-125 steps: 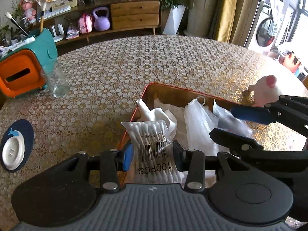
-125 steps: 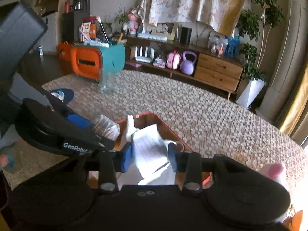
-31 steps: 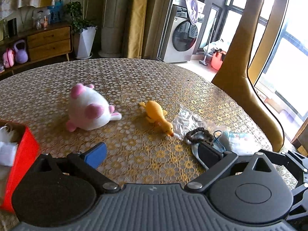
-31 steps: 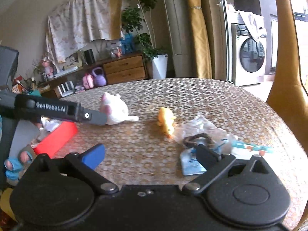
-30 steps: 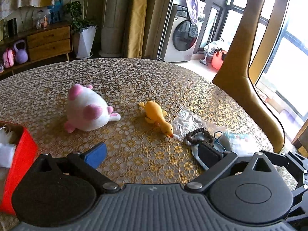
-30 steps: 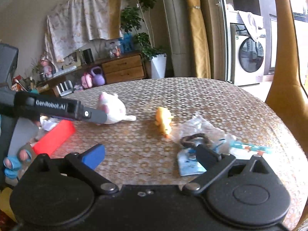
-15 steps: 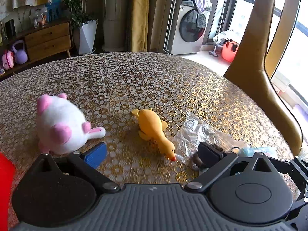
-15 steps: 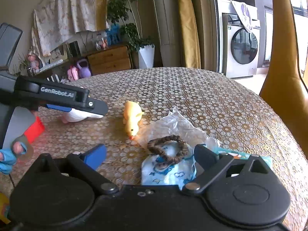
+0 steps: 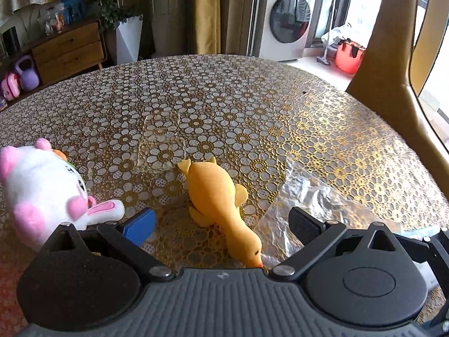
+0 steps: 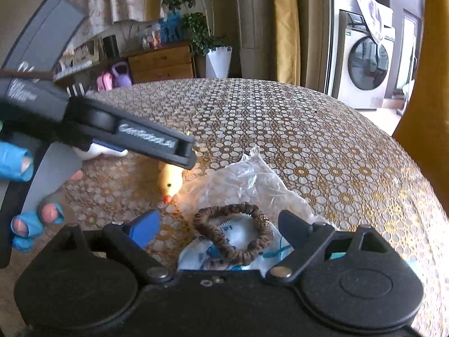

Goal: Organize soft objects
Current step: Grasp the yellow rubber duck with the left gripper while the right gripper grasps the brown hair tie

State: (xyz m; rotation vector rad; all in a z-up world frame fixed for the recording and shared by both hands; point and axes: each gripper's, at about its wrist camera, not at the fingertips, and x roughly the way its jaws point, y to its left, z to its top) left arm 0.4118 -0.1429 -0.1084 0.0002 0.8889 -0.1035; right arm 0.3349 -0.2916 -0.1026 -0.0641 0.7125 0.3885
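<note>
A yellow plush duck (image 9: 219, 199) lies on the patterned table between the fingers of my open left gripper (image 9: 221, 224), head toward me. A white and pink plush rabbit (image 9: 42, 193) sits to its left. In the right wrist view my open right gripper (image 10: 219, 224) straddles a brown hair scrunchie (image 10: 233, 233) lying on a white and blue printed pouch (image 10: 224, 252). A crumpled clear plastic bag (image 10: 247, 182) lies just beyond. The duck's head (image 10: 169, 181) shows there under the left gripper's finger (image 10: 146, 140).
The round table (image 9: 252, 106) has a gold floral cover. A tan chair back (image 9: 393, 56) stands at the right edge. A wooden sideboard (image 9: 67, 50), a potted plant and a washing machine (image 9: 289, 22) are beyond the table.
Both grippers moved forward and down. The left gripper's fingers now flank the duck, and the right gripper's fingers flank the scrunchie. Earlier still the left held a cotton swab pack over the red box.
</note>
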